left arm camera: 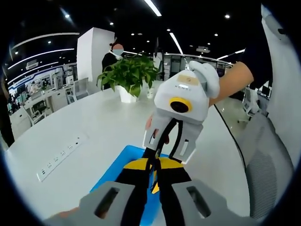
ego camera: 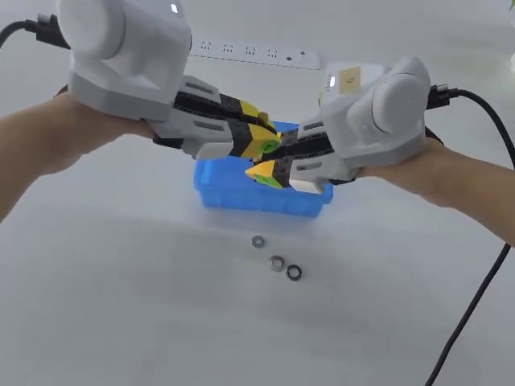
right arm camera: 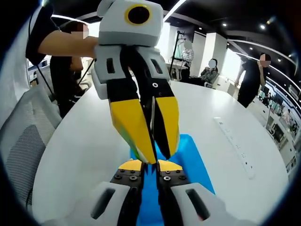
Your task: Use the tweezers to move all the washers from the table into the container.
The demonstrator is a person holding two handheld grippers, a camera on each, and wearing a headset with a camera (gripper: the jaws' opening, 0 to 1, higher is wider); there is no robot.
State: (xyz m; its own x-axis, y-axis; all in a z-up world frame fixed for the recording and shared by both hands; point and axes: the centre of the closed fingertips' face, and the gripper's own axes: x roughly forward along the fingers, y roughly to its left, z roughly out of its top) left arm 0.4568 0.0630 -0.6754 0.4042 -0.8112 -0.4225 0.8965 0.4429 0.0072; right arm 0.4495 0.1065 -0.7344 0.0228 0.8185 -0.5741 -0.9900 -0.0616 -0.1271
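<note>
Hovering: left gripper [ego camera: 272,146] and right gripper [ego camera: 256,170], tips almost touching, above the blue container [ego camera: 233,197].
Jaws: both pairs clenched close; cannot tell whether they pinch anything.
Washers [ego camera: 276,262]: three on the table [ego camera: 121,314], near the container.

head view looks down, close over table [ego camera: 113,322]; gripper views face each other, both catching blue container [right arm camera: 195,162].

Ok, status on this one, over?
Left gripper and right gripper shut, tip to tip over the blue container. Three washers on the table, outside it. Tweezers between jaws: cannot tell. Nothing blocking the washers.
</note>
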